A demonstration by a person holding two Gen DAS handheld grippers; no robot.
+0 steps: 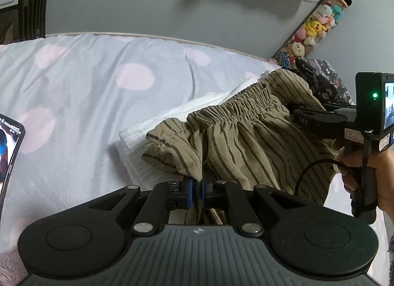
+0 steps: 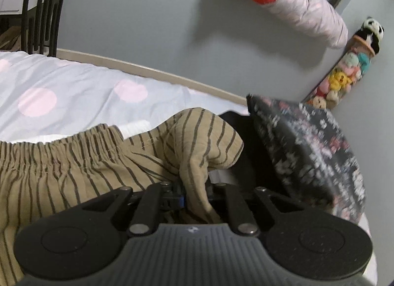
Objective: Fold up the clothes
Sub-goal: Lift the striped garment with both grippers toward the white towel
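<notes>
Closest in the left wrist view, the left gripper (image 1: 197, 193) has its blue pads pinched tight on a fold of the tan striped shorts (image 1: 246, 143). These lie bunched on the dotted bedsheet (image 1: 81, 84), partly over a folded white cloth (image 1: 138, 143), near the bed's far right corner. Farther right, a hand (image 1: 369, 167) holds the right gripper's handle.

From the right wrist view, the right gripper (image 2: 194, 196) has a hanging fold of the shorts (image 2: 197, 143) between its jaws; whether they press it I cannot tell. A dark floral garment (image 2: 315, 148) lies just beside, at the right edge.
</notes>
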